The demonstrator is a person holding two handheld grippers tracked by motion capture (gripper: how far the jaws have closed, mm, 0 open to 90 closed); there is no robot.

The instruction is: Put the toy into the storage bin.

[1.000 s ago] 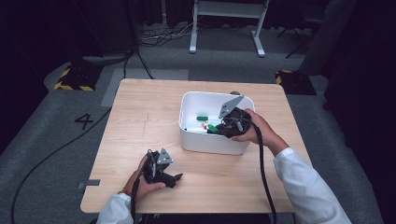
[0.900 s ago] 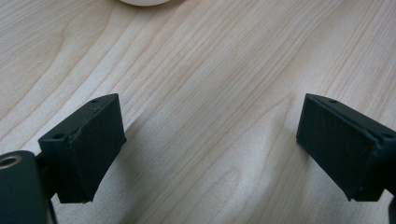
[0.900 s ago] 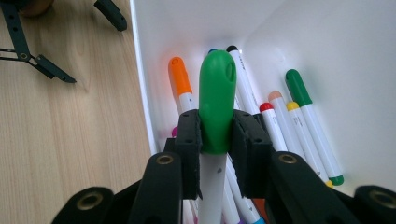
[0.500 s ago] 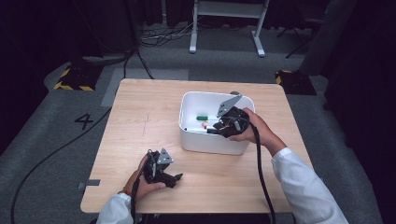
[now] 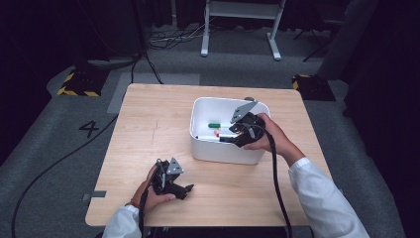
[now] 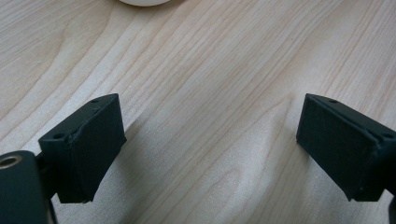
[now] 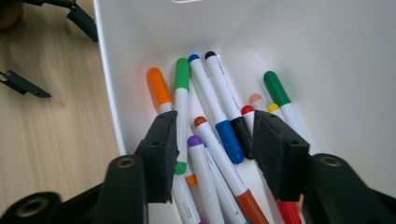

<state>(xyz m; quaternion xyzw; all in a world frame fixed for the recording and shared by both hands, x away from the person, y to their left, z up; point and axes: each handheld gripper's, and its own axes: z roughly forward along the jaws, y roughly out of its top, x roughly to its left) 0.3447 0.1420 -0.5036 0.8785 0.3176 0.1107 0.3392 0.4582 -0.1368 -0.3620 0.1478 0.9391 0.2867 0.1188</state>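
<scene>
Since the earlier frames my right tongs [image 7: 212, 149] have just been opening inside the white plastic bin [image 5: 218, 151]; their jaws now stand half spread over the pile of white-barrelled marker pens with coloured caps [image 7: 219, 135], and nothing is pinched between them. Both hands have otherwise kept their places.

The purple-capped marker [image 7: 201, 163] and the red-brown-capped marker [image 7: 219, 154] lie between the pads, untouched, so I judge a marker has just been let go into the bin. To finish this well, I should lift the right tongs straight up and clear of the bin's near wall before swinging away, so the pads do not drag a pen out or catch the rim.

My left tongs [image 5: 173, 181] rest on the light wooden table [image 5: 148, 124], near and to the left of the bin, jaws spread wide with only bare wood between them.

In the right gripper view the left tongs' black jaw tips show beyond the bin's wall. Beyond the table, cables [image 5: 168, 37] trail across the grey floor [image 5: 64, 134] by a white metal stand [image 5: 237, 25]. Only the bin's walls hem in my withdrawal.
</scene>
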